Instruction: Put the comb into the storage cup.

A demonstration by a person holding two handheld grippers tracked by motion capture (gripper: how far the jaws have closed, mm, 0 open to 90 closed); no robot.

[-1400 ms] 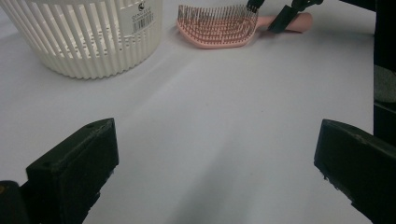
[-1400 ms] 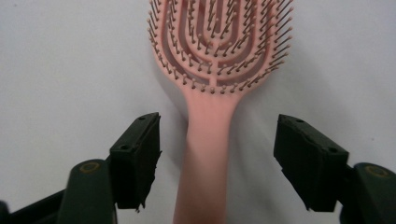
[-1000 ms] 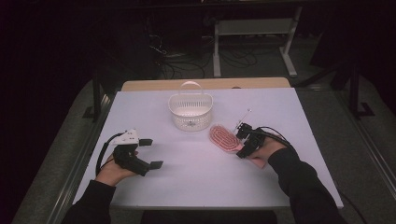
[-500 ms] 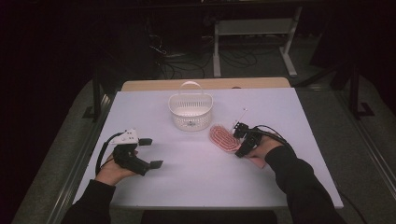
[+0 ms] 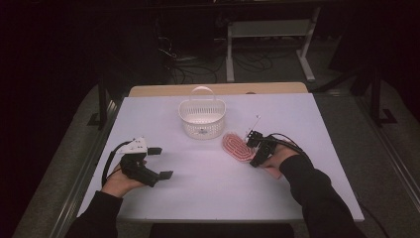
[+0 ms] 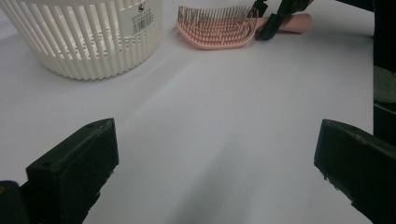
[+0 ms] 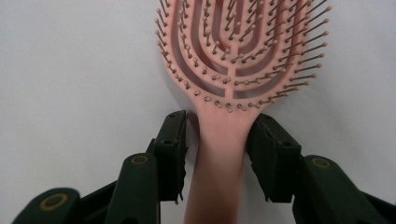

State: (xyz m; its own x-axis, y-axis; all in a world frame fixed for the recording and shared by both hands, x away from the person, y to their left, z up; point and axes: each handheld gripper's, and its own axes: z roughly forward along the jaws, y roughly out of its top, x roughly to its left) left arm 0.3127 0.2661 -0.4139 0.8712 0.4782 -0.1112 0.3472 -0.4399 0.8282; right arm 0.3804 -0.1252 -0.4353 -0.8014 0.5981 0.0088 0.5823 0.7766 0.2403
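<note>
At the left of the high view we see the left gripper (image 5: 161, 162) held in the person's left hand (image 5: 120, 179), low over the white table (image 5: 208, 188), with its black cable looping back beside the wrist. Its jaws stand wide apart with nothing between them; in the left gripper view they rise at the two bottom corners over bare tabletop.

Toward the middle, at the far side of the table, stands a white slatted plastic basket (image 5: 201, 118) with its hoop handle upright. In the left gripper view a barcode label shows on its wall (image 6: 88, 37).

Just to the right of the basket, close but apart from it, lies a pink vented hairbrush (image 5: 236, 147), flat on the table with its bristles up.

At the right, the right gripper (image 5: 253, 148) is held in the person's right hand (image 5: 277, 159), a dark sleeve behind it. In the right gripper view its jaws sit on either side of the brush's handle (image 7: 219, 154), just below the bristled head. The left jaw is at the handle's edge, the right one close beside it. We cannot tell whether they actually press on it.
</note>
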